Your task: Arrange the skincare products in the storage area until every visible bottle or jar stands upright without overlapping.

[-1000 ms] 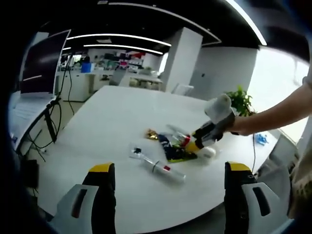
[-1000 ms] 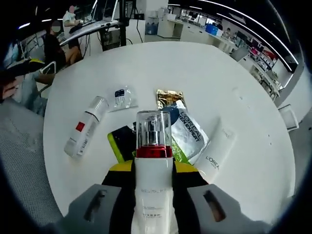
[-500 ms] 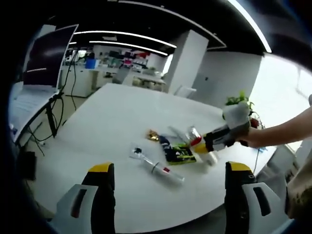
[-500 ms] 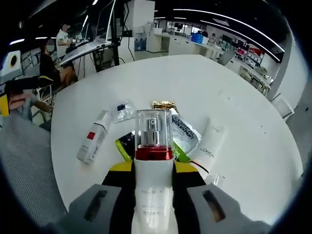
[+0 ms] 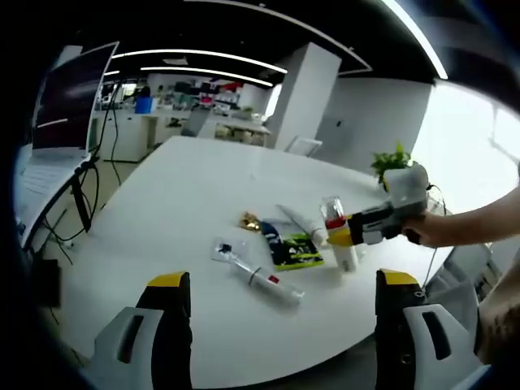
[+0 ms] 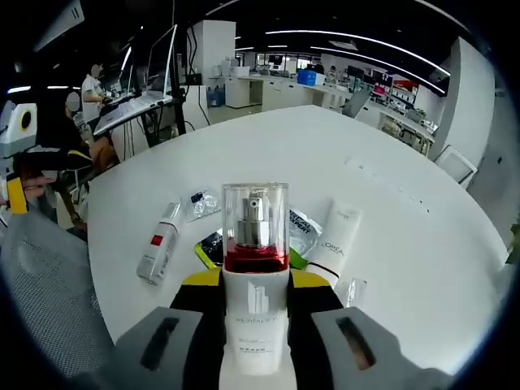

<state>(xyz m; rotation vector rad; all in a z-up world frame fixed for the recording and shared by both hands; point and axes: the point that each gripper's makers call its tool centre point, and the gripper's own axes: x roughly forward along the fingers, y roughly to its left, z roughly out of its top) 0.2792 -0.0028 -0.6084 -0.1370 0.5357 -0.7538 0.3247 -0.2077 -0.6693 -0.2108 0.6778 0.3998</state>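
My right gripper (image 6: 255, 280) is shut on a white pump bottle (image 6: 255, 231) with a clear cap and red collar, held above the white round table (image 6: 406, 219). From the left gripper view this bottle (image 5: 331, 213) stands nearly upright in the right gripper (image 5: 363, 230), over the pile. Below lie a white tube (image 6: 335, 237), a silver sachet (image 6: 305, 230), a dark green packet (image 6: 211, 246), a clear sachet (image 6: 199, 203) and a white bottle with a red label (image 6: 160, 252), on its side. My left gripper (image 5: 283, 284) is open, held back from the table.
A small clear item (image 6: 351, 291) lies near the tube. A gold sachet (image 5: 250, 219) sits behind the packet (image 5: 294, 253). A grey mesh chair (image 6: 41, 284) stands at the table's near left. People sit at desks (image 6: 93, 89) beyond. A potted plant (image 5: 396, 162) stands behind the right gripper.
The right gripper has lifted the pump bottle up and back from the pile, turning it closer to upright. The left gripper stays open and has barely moved.
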